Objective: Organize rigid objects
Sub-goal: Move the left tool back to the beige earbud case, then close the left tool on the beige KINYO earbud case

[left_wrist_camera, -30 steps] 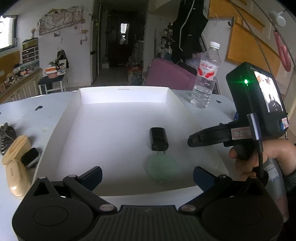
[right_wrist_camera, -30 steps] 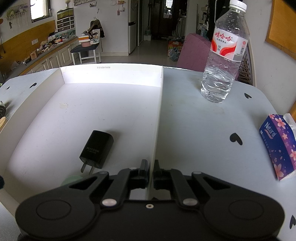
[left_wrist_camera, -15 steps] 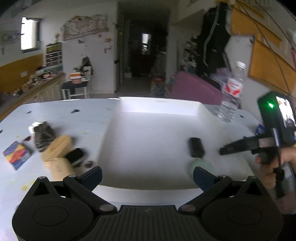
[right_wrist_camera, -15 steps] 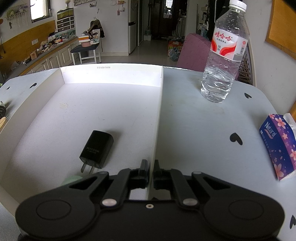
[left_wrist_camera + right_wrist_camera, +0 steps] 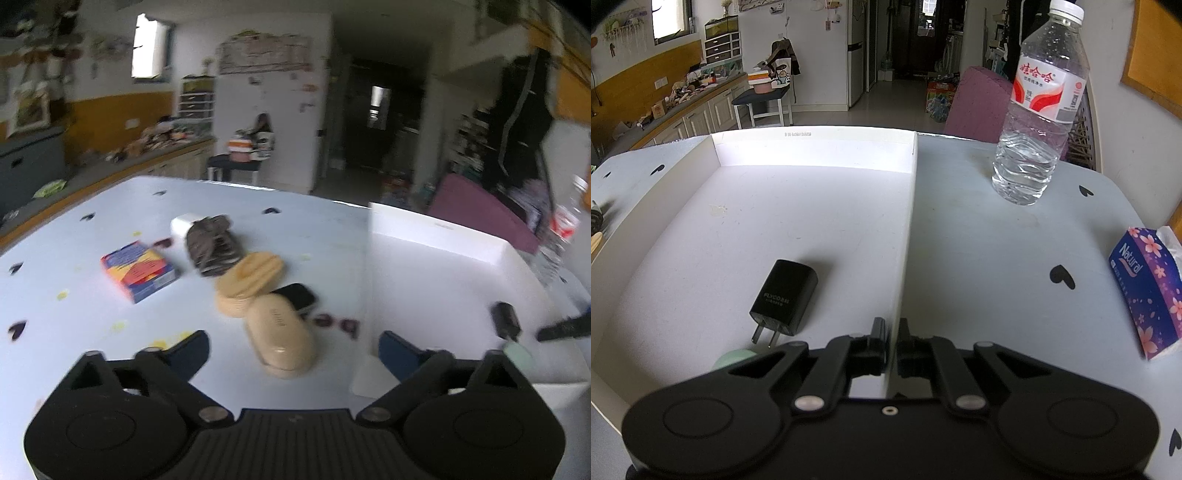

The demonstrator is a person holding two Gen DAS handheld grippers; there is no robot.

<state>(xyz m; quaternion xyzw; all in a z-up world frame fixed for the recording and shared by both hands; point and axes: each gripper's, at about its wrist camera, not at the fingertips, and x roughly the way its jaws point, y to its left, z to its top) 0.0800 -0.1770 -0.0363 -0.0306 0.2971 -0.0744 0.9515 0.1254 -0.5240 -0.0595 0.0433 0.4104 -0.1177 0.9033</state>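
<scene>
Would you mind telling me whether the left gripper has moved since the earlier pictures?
Yes. The left gripper has swung left, off the white tray, and now faces the beige cases on the table; its empty jaws have just been closing slightly.

A lived-in home: cluttered kitchen counter (image 5: 683, 96), fridge (image 5: 856, 51), hallway.

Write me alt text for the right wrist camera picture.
The right tool is shut on the right wall of a shallow white tray. A black charger lies inside, a pale green disc peeking out beside its prongs. A water bottle and tissue pack sit on the table.
</scene>
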